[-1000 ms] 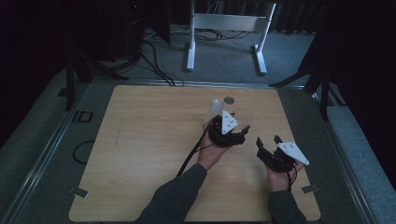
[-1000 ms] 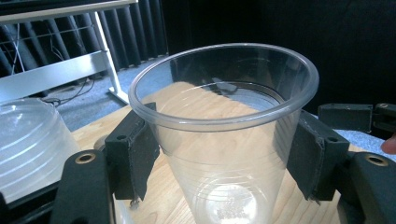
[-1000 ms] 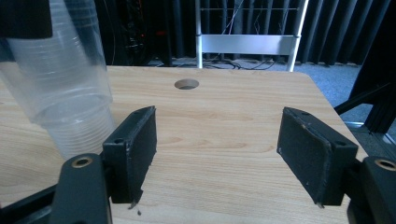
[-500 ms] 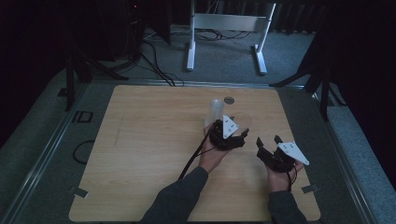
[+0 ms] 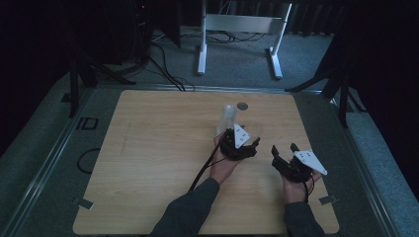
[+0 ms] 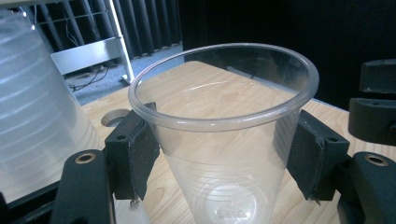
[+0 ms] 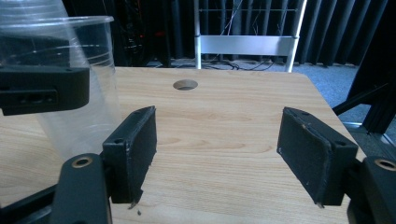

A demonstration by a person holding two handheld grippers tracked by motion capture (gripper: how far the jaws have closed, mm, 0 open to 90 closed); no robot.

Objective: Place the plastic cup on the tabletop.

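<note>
Left hand-held gripper (image 5: 240, 146): jaws clasped on a clear plastic cup (image 6: 224, 140), one pad on each side of the wall just under the rolled rim, cup upright and mouth up, above the desk (image 5: 163, 148) right of centre. Right hand-held gripper (image 5: 286, 158): jaws spread, nothing between them, resting apart to the right of the left one. Cup, handling, as judged: very light, thin-walled, springy rather than stiff; a hard squeeze would likely dent or crack it, and the smooth tapered wall may slip downward through the pads. Best hold appears to be where it is now, high on the wall below the rim, where the rolled edge stiffens it. Count: clear cups, two — one held, and a second cup (image 5: 227, 118) standing inverted on the desk just beyond it. Hand-held grippers, two. Desk, one, wooden, with one round hole (image 5: 242, 105) near its far edge.
</note>
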